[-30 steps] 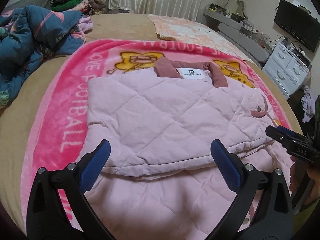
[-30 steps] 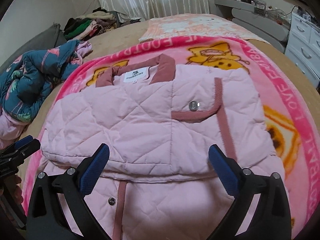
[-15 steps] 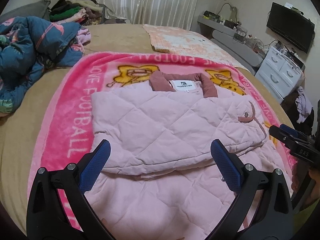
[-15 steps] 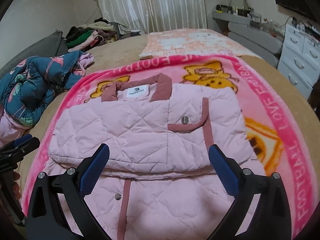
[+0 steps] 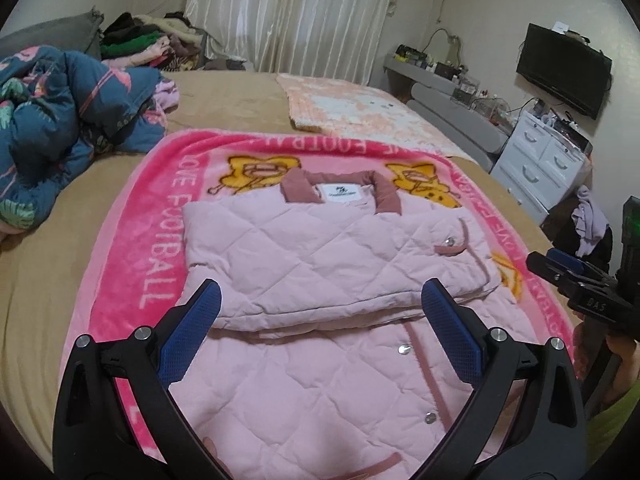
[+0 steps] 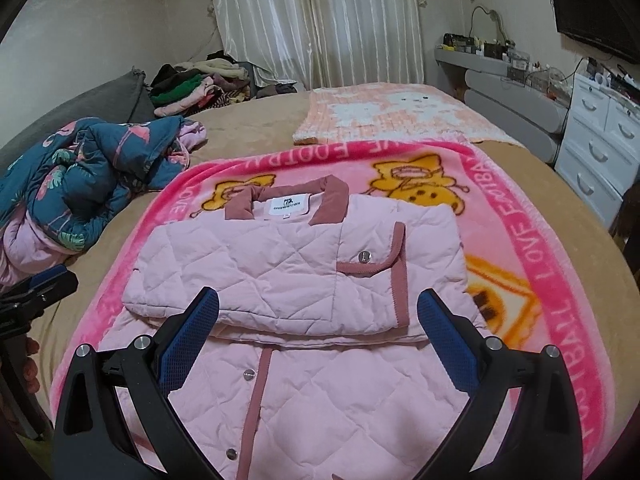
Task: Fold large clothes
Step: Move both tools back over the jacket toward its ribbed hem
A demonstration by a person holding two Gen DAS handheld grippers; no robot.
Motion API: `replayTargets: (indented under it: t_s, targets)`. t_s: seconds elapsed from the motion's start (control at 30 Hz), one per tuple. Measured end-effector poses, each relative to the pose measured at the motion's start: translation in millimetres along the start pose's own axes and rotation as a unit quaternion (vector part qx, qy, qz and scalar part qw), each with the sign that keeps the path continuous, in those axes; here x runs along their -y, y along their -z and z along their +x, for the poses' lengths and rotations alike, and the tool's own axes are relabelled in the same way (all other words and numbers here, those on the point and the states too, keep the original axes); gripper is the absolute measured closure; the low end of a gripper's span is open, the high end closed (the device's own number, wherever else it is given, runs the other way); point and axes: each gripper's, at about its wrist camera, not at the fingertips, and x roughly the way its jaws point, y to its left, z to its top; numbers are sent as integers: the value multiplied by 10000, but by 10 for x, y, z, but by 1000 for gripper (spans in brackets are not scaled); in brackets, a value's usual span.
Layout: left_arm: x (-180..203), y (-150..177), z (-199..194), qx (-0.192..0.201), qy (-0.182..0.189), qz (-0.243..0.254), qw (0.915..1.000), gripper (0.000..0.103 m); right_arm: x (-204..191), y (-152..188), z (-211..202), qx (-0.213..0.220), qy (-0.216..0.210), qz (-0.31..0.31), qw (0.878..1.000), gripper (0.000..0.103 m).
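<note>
Pink quilted jacket (image 5: 320,264) lies folded; both grippers spread, empty.

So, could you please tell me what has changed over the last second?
Both grippers, left and right, have drawn back and up from the jacket, so it looks smaller and more of the blanket shows. Nothing was gripped or released. Both stay open, and the jacket lies folded as before.

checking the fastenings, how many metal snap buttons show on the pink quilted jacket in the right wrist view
3. One on the flap of the pink quilted jacket folded over the top; two on the lower front beside the dark pink trim strip, one higher, one near the bottom edge. Folds may hide more.
</note>
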Motion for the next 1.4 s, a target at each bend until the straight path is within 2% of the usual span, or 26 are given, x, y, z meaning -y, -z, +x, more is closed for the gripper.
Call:
replayTargets:
  t_s: [0.2, 0.63, 1.4]
  targets:
    - [84, 10, -159, 147, 169, -171, 9996, 9, -13, -3, -197, 126, -54, -55, 9999, 4]
    - [315, 82, -606, 395, 52, 50, 9992, 9, -10, -15, -733, 481, -183, -89, 9986, 4]
    - [363, 460, -1004, 377, -112, 3, 9992, 9, -66, 240, -1311, 656, -263, -332, 9969, 4]
